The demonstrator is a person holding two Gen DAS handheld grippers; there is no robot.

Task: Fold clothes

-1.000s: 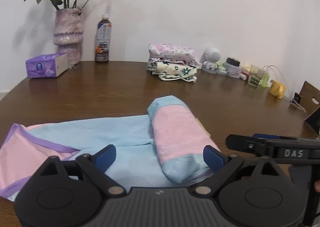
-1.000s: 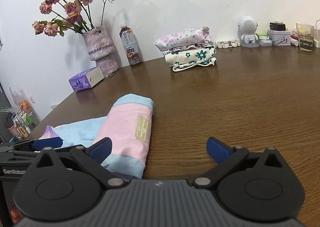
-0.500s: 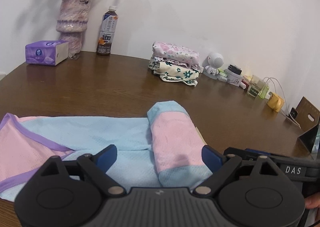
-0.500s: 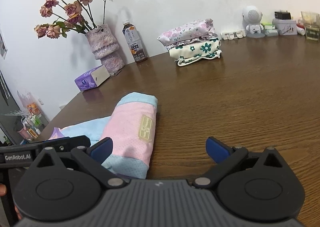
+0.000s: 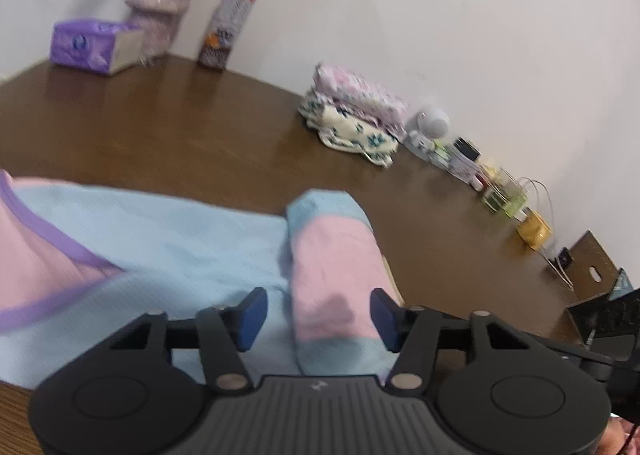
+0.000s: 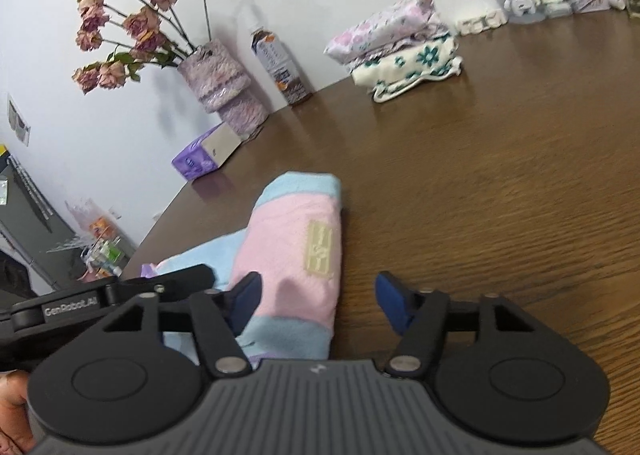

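Note:
A pink and light-blue garment (image 5: 160,243) lies on the brown table, its right part folded over into a thick pink band (image 5: 336,275) (image 6: 292,255) with a beige label. My left gripper (image 5: 318,315) is open, its blue pads on either side of the band's near end. My right gripper (image 6: 320,303) is also open, its left pad over the band's near end and its right pad above bare wood. Purple trim edges the garment's spread left part (image 5: 60,243).
A stack of folded floral clothes (image 6: 396,43) (image 5: 352,119) sits at the back by the wall. A vase of dried roses (image 6: 216,75), a drink bottle (image 6: 280,63) and a purple tissue box (image 6: 204,155) stand back left. Small items line the wall at the right (image 5: 496,191).
Both grippers have moved forward and lower over the folded band, and their jaws stand narrower than before. The left view has tilted. The garment lies as it did.

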